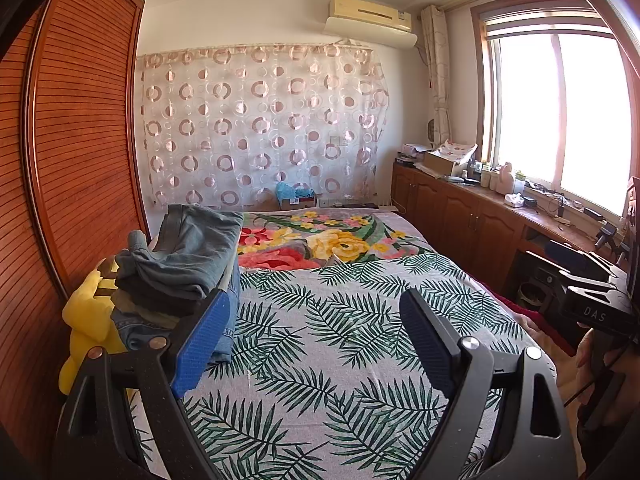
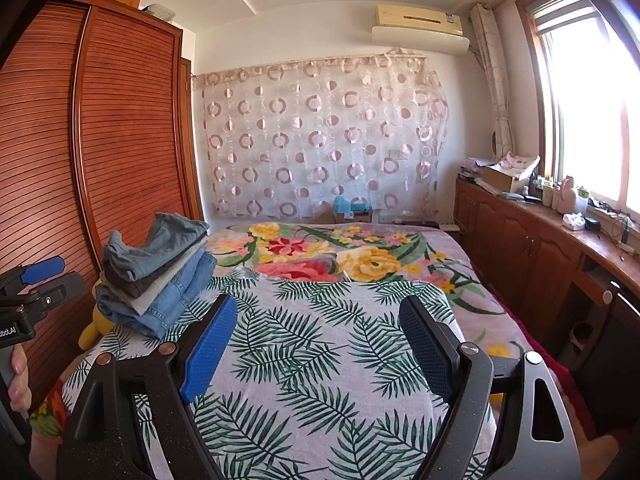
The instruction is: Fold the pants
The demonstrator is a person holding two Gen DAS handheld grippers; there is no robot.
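A stack of folded pants, denim and grey, lies at the left side of the bed, on the palm-leaf sheet. My left gripper hovers open over the sheet, its left blue pad just right of the stack, nothing between the fingers. In the right wrist view my right gripper stands open above the middle of the bed, empty, with the stack off to its left. The other gripper's body shows at each view's edge, held by a hand.
A louvred wooden wardrobe lines the left side of the bed. A yellow soft toy sits under and beside the stack. A low wooden cabinet with clutter runs under the window at right. A floral blanket covers the bed's far half.
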